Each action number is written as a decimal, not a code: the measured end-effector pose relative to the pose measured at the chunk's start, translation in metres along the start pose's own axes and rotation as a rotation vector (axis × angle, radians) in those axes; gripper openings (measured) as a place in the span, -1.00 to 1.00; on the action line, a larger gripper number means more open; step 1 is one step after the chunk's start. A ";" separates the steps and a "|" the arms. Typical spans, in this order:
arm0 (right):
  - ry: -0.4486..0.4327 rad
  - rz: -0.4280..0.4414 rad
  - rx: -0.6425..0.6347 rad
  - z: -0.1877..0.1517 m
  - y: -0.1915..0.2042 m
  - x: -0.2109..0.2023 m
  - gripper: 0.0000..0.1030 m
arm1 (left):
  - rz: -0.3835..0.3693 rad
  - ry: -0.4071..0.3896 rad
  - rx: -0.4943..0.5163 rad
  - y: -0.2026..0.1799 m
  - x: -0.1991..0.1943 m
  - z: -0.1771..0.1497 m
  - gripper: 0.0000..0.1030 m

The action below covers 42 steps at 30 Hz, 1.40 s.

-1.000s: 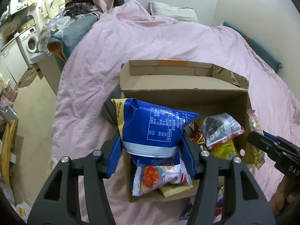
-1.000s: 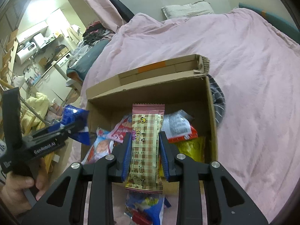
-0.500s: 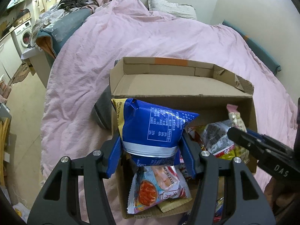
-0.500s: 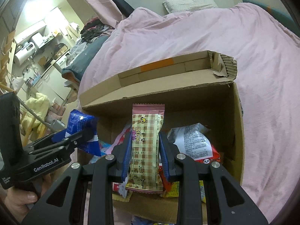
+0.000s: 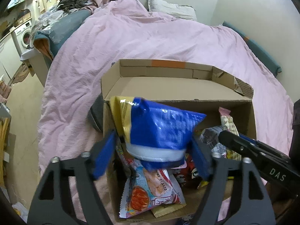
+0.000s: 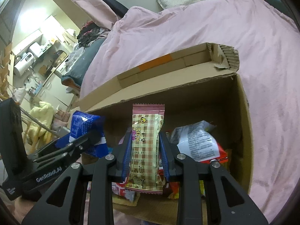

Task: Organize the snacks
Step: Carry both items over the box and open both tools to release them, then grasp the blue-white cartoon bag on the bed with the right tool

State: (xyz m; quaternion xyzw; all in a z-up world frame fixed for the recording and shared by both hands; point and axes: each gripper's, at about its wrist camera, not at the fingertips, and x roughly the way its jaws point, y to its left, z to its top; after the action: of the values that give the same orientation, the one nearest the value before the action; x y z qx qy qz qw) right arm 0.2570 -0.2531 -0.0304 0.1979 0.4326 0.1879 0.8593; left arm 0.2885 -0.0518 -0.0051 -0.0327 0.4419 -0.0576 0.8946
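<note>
1. Hovering with the left gripper (image 5: 151, 140) over the near-left part of the cardboard box (image 5: 187, 91). Jaws standing spread, pads apparently clear of the blue snack bag (image 5: 159, 127) on both sides, so probably letting go rather than pinching.
2. Sitting blurred between those jaws, the blue snack bag is just above the shrimp flakes packet (image 5: 155, 187) and the other snacks piled in the box.
3. Judging the bag as light, puffy and glossy, likely slipping under a weak pinch and crushing its contents under a hard one. Taking it by the flat sealed band at the bottom edge looks safest, not by the air-filled belly.
4. Clamping the right gripper (image 6: 145, 136) on the checked wafer packet (image 6: 147, 131), held upright over the middle of the box, pads pressing both long edges around mid-height.
5. Treating that packet as slim, light and fairly stiff, though probably brittle inside, so gripping across the narrow width as now, gently, seems right.
6. Watching the landing spot: the white-backed packet (image 6: 196, 142) and red wrappers are lying unevenly below, so anything dropped there may be sliding or tipping.
7. Resting on the pink bedcover (image 5: 131, 46), the box is likely shifting easily on the soft surface, calling for placing rather than pushing.
</note>
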 end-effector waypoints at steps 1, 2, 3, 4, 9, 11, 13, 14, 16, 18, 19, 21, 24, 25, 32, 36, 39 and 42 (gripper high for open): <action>-0.012 0.002 -0.006 0.000 0.002 -0.003 -0.36 | 0.001 -0.001 -0.005 0.001 0.000 0.000 0.53; -0.019 0.006 -0.008 0.000 0.002 -0.005 -0.35 | 0.005 0.001 -0.006 0.001 0.000 0.000 0.56; -0.022 0.008 -0.005 0.000 0.002 -0.006 -0.28 | 0.008 0.003 -0.005 0.002 0.000 -0.001 0.56; -0.027 0.010 0.001 0.001 0.001 -0.007 -0.21 | 0.007 0.004 -0.004 0.002 0.000 -0.001 0.56; -0.072 0.003 0.042 0.002 -0.005 -0.014 0.62 | 0.007 -0.005 -0.008 0.004 -0.004 -0.001 0.56; -0.062 0.006 0.045 0.002 -0.005 -0.014 0.62 | 0.011 -0.011 -0.002 0.004 -0.006 -0.001 0.56; -0.060 0.002 0.039 0.002 -0.005 -0.013 0.62 | 0.013 -0.015 0.005 0.003 -0.006 -0.002 0.56; -0.056 -0.001 0.033 0.002 -0.005 -0.013 0.62 | 0.014 -0.014 0.007 0.003 -0.006 -0.002 0.56; -0.053 -0.002 0.025 0.002 -0.004 -0.013 0.62 | 0.015 -0.011 0.007 0.004 -0.006 -0.003 0.56; -0.054 -0.007 0.015 0.002 -0.003 -0.015 0.62 | 0.015 -0.010 0.001 0.005 -0.007 -0.003 0.56; -0.056 -0.009 0.009 0.001 -0.002 -0.017 0.62 | 0.014 -0.011 -0.002 0.005 -0.008 -0.004 0.56; -0.058 -0.013 0.000 -0.001 -0.002 -0.021 0.62 | 0.018 -0.014 0.000 0.005 -0.010 -0.006 0.56; -0.065 -0.024 -0.004 -0.005 -0.001 -0.028 0.62 | 0.026 -0.018 0.003 0.006 -0.014 -0.010 0.56; -0.064 -0.027 -0.001 -0.006 -0.001 -0.030 0.62 | 0.028 -0.020 0.001 0.007 -0.016 -0.012 0.56; -0.050 -0.040 0.002 -0.019 0.001 -0.042 0.62 | 0.030 -0.028 -0.017 0.013 -0.030 -0.021 0.56; -0.047 -0.045 -0.011 -0.024 0.006 -0.051 0.62 | 0.034 -0.036 -0.016 0.015 -0.041 -0.027 0.56; -0.047 -0.053 -0.012 -0.033 0.006 -0.060 0.62 | 0.038 -0.047 -0.011 0.016 -0.050 -0.031 0.56; -0.036 -0.067 0.010 -0.044 0.004 -0.067 0.62 | 0.043 -0.047 -0.015 0.019 -0.059 -0.042 0.56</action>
State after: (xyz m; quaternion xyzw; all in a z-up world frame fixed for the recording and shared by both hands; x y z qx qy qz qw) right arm 0.1838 -0.2749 -0.0077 0.1907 0.4244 0.1532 0.8718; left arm 0.2207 -0.0250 0.0140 -0.0312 0.4220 -0.0341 0.9054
